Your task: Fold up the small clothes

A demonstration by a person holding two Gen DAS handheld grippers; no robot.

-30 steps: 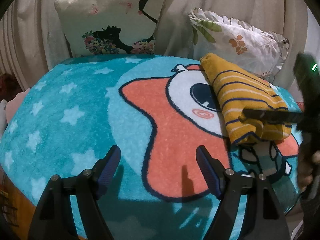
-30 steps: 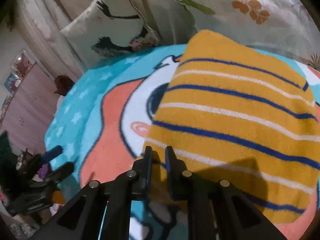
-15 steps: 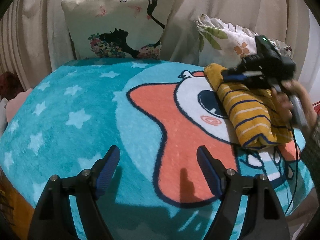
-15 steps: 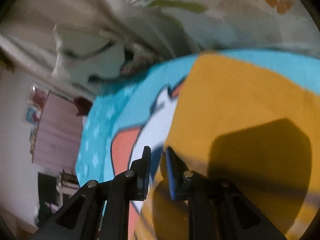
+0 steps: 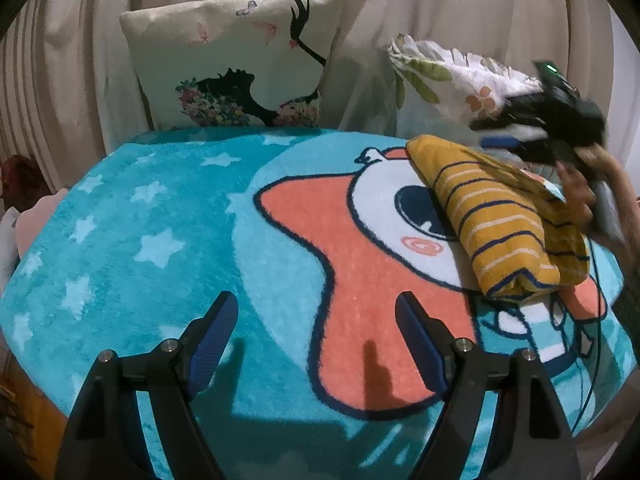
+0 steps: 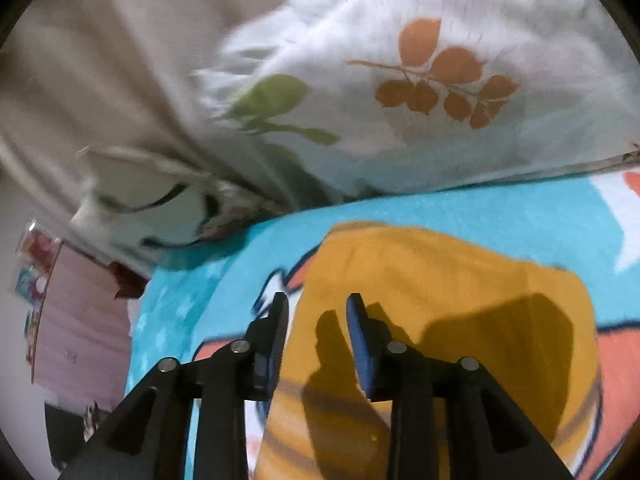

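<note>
The left hand-held gripper [image 5: 316,330] hovers with its fingers spread wide and empty above the turquoise star-print blanket [image 5: 132,216], well apart from the garment. To its right, the mustard striped garment [image 5: 496,216] lies folded into a thick bundle on the blanket's cartoon figure, near the right edge. The right hand-held gripper [image 6: 318,344] is above the garment's far end, fingers partly parted and holding nothing — their shadow falls on the cloth.

Handling, as judged: the knit is soft, light and limp; it will sag and unfold if lifted by a single layer. Take hold at a folded edge or corner, pinching all layers together.

The surface is a plush, yielding blanket on what appears to be a bed — likely high friction, so the cloth should drag rather than slide. Behind stand a silhouette-print pillow [image 5: 240,68], a leaf-print pillow [image 6: 440,92] and a beige curtain [image 5: 460,12].
</note>
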